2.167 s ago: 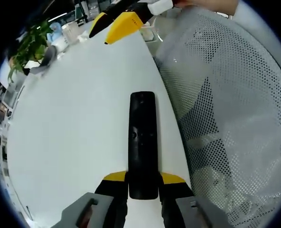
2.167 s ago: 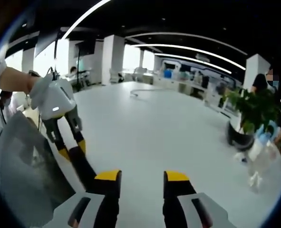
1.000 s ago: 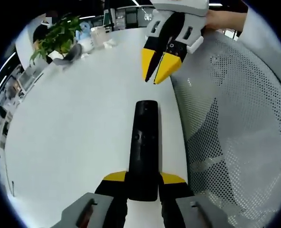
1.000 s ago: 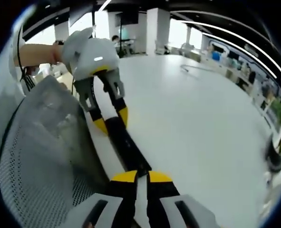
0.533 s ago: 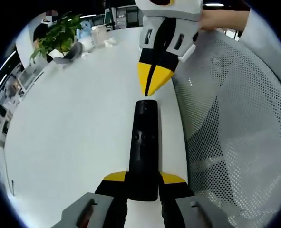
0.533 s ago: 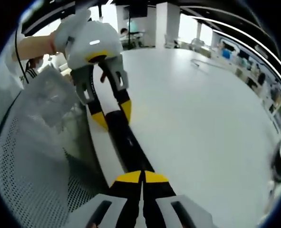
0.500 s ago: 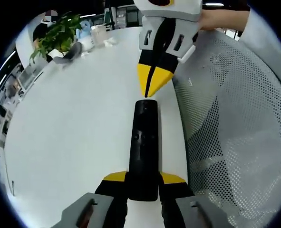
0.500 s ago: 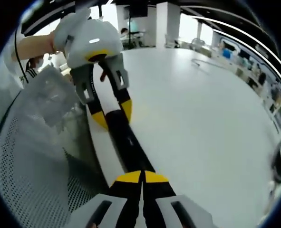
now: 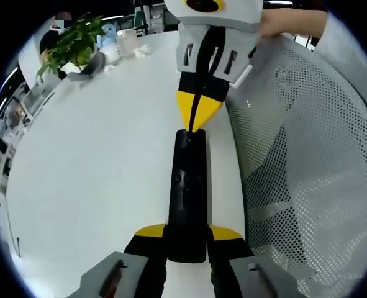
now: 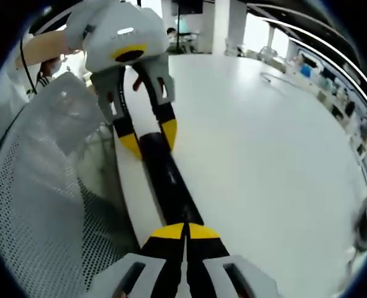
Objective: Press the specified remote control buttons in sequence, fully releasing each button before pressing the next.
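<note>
White tabletop (image 9: pixel 96 161) spreads across the left and centre of the left gripper view, with an open office behind it and a perforated mesh chair back (image 9: pixel 301 155) curving down the right side; a potted plant (image 9: pixel 71 43) sits at the upper left, well apart from the work. Along the table's edge, at centre frame, lies the black remote control (image 9: pixel 188 192), its near end clamped between the yellow-tipped jaws of the left gripper (image 9: pixel 187 239), which hold it steady. From the top of that frame the right gripper (image 9: pixel 197 118) reaches down, jaws pinched together into a single point that meets the remote's far end; its own view shows the same tips (image 10: pixel 184 231) shut at bottom centre over the remote (image 10: pixel 164 180). Whether a button is actually depressed is too small to tell. A press at the far end looks to be in hand; next comes a clean lift off before moving to another button.
</note>
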`<action>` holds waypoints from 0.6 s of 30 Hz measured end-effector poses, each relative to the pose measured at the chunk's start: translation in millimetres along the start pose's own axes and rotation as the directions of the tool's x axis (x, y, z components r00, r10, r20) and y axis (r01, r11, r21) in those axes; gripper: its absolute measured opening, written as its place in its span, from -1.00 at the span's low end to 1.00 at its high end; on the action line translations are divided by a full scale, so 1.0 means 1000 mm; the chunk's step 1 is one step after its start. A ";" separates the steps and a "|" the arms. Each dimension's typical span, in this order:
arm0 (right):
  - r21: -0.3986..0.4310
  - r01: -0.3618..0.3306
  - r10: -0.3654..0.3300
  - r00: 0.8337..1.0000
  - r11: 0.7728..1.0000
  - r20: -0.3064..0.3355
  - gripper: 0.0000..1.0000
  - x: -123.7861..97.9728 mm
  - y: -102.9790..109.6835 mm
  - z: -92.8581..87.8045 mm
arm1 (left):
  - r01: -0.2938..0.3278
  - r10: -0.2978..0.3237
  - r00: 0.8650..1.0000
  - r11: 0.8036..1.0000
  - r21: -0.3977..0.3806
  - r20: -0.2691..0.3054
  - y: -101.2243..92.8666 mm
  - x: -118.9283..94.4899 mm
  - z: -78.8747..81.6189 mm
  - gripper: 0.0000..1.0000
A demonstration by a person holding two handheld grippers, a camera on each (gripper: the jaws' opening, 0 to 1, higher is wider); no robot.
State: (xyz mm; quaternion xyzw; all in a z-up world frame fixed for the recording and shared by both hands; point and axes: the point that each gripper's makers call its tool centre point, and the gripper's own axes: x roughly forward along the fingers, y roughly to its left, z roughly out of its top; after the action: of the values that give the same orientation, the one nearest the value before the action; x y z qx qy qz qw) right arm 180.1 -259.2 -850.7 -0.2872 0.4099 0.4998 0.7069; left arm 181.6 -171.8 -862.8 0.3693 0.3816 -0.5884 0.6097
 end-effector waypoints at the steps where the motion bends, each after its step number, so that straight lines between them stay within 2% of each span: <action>1: -0.008 -0.008 0.008 1.000 1.000 -0.020 -1.00 0.000 0.000 0.000 | 0.000 0.000 1.000 1.000 0.000 0.000 0.000 0.000 0.000 -0.51; 5: -0.028 -0.072 0.067 0.987 0.997 -0.145 -1.00 0.001 0.001 -0.001 | 0.001 -0.001 1.000 1.000 0.003 0.005 0.000 0.000 0.000 -0.51; 9: 0.032 -0.144 0.147 0.951 0.989 -0.271 -1.00 0.003 0.001 -0.001 | 0.003 -0.003 1.000 1.000 0.007 0.010 0.000 -0.001 -0.001 -0.51; 10: 0.047 -0.151 0.158 0.946 0.987 -0.284 -1.00 0.003 0.000 -0.001 | 0.005 -0.005 1.000 1.000 0.009 0.011 -0.001 -0.001 0.000 -0.51; 14: 0.079 -0.175 0.190 0.942 0.981 -0.275 -1.00 0.003 -0.002 -0.001 | 0.005 -0.005 1.000 1.000 0.012 0.016 -0.001 -0.001 -0.001 -0.51; 18: 0.159 -0.167 0.196 0.962 0.973 -0.188 -1.00 0.002 -0.001 -0.001 | 0.001 -0.001 0.999 1.000 0.001 0.035 0.000 -0.001 -0.001 -0.51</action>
State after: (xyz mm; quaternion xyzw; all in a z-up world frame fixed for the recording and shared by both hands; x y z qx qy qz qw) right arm 181.2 -258.9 -853.0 -0.2467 0.5388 0.5003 0.6313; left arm 181.4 -170.2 -862.5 0.3591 0.3709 -0.5952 0.6158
